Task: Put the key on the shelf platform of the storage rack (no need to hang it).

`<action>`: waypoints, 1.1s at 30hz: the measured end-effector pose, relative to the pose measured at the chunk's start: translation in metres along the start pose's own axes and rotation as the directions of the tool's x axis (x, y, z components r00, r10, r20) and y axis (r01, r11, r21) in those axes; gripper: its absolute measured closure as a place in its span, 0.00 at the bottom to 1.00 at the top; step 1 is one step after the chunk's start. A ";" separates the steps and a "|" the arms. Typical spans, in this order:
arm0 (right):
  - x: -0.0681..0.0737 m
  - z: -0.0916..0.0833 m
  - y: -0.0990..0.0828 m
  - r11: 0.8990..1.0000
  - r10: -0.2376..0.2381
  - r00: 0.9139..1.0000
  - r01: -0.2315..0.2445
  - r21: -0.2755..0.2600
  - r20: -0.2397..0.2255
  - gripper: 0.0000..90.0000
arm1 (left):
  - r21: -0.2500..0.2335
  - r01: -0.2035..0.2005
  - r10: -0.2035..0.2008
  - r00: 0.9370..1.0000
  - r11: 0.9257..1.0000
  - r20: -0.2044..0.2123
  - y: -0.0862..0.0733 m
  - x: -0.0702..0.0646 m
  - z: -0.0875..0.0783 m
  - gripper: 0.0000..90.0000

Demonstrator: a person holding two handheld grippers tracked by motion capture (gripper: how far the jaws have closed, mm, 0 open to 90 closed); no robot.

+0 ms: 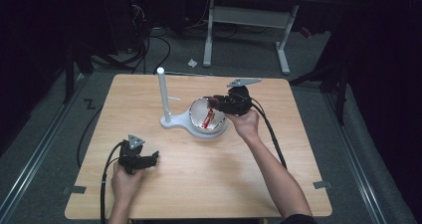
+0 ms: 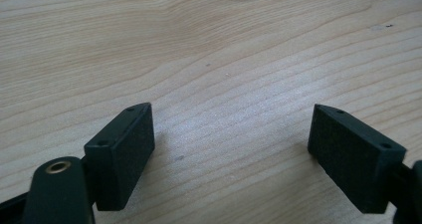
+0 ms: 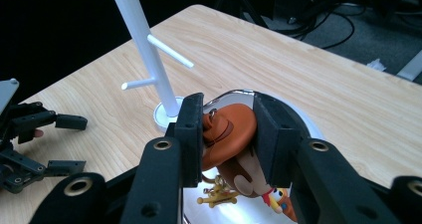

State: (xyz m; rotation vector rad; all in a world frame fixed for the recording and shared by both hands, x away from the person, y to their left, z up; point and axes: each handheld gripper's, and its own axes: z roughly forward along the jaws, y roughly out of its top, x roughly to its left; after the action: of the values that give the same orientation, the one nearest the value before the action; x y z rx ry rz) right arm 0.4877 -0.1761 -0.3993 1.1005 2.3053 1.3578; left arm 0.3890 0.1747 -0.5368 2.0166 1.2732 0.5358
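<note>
My right gripper (image 1: 213, 103) (image 3: 227, 100) is shut on a small cowboy toy figure (image 3: 230, 134), its pads pressing both sides of the brown hat. The toy (image 1: 211, 116) hangs tilted inside a shiny metal bowl (image 1: 197, 108) (image 3: 304, 123) near the table's middle; a yellow star part and red bits show below the hat. My left gripper (image 1: 151, 159) (image 2: 232, 110) rests low over the near left of the wooden table, jaws wide open with bare wood between them. It also appears in the right gripper view, left gripper (image 3: 73, 144), at the left edge.
A white stand with a tall post (image 1: 162, 92) (image 3: 147, 50) and short side pegs rises just left of the bowl, on a white base (image 1: 175, 123). The wooden table (image 1: 209, 179) ends at all four sides with dark floor, cables and a desk frame behind.
</note>
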 end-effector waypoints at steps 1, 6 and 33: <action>0.000 0.001 -0.001 1.000 0.005 1.000 -0.005 0.005 0.000 0.75 | 0.000 0.000 0.000 1.000 1.000 0.000 0.000 0.000 0.000 0.21; -0.001 0.008 -0.004 1.000 -0.002 1.000 0.002 0.023 0.015 0.75 | 0.001 0.000 0.000 1.000 1.000 0.001 0.000 0.000 0.000 0.21; -0.012 0.030 -0.021 0.995 0.024 0.998 -0.029 0.091 0.056 0.65 | -0.001 0.001 -0.001 1.000 1.000 0.000 0.000 0.000 0.000 0.21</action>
State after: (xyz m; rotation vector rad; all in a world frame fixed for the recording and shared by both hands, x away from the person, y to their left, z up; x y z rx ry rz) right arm 0.5027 -0.1714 -0.4350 1.1843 2.3427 1.2261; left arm 0.3890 0.1747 -0.5369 2.0156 1.2735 0.5361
